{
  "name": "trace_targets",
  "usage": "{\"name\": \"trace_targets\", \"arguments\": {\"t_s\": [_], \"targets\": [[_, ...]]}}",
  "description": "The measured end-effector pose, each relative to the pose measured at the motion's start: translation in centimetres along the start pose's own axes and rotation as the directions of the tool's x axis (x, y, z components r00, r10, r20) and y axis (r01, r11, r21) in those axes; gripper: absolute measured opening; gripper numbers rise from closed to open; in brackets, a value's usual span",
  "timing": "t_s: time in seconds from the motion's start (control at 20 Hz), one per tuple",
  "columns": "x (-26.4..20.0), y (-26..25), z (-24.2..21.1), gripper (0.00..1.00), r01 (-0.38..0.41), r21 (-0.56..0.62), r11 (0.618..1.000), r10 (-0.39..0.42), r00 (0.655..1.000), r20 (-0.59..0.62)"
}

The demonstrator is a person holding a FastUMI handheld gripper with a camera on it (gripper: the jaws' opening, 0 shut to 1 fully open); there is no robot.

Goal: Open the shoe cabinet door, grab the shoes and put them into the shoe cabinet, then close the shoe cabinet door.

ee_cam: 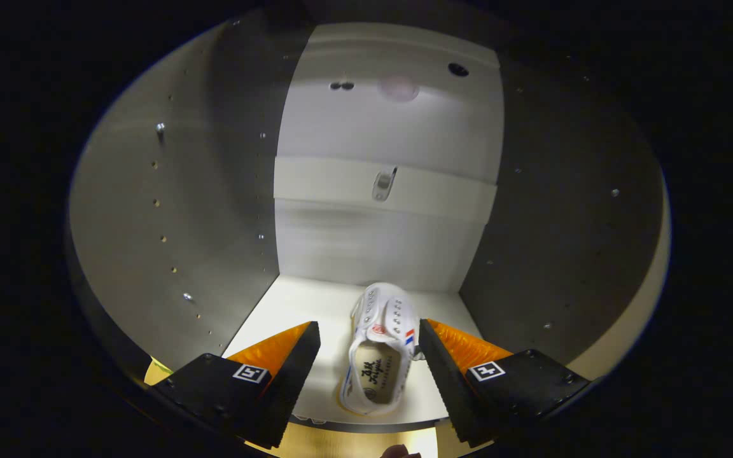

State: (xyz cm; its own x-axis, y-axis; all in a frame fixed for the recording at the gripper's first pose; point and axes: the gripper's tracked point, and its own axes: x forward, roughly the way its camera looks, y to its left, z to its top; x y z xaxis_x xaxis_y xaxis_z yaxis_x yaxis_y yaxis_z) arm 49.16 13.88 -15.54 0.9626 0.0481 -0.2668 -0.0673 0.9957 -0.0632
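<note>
Low in the frame, between the wide-open, empty gripper [369, 343] fingers, the white canvas sneaker [380, 346] lies lengthwise, toe toward the pale cabinet [379, 242] back.

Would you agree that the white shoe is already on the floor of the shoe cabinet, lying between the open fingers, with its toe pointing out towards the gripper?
Not quite: the white shoe points its toe towards the back wall of the cabinet, and its heel opening faces the gripper. The gripper view shows this. The rest holds: it lies on the cabinet floor, between the open fingers, with neither pressing on it.
</note>
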Motion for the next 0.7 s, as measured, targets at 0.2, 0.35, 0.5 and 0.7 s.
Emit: {"name": "trace_targets", "arguments": {"t_s": [0.2,0.35,0.5,0.7], "targets": [[-6.2,-0.9,3.2,0.98,0.006,0.044,0.999,-0.012,0.992,0.126],[-12.4,-1.5,4.8,0.98,0.001,0.047,0.999,-0.010,0.980,0.199],[-18.9,-1.2,4.1,0.98,-0.021,0.046,0.999,0.010,0.973,0.230],[-27.4,-2.0,2.4,0.98,-0.010,0.019,1.000,0.005,0.963,0.271]]}}
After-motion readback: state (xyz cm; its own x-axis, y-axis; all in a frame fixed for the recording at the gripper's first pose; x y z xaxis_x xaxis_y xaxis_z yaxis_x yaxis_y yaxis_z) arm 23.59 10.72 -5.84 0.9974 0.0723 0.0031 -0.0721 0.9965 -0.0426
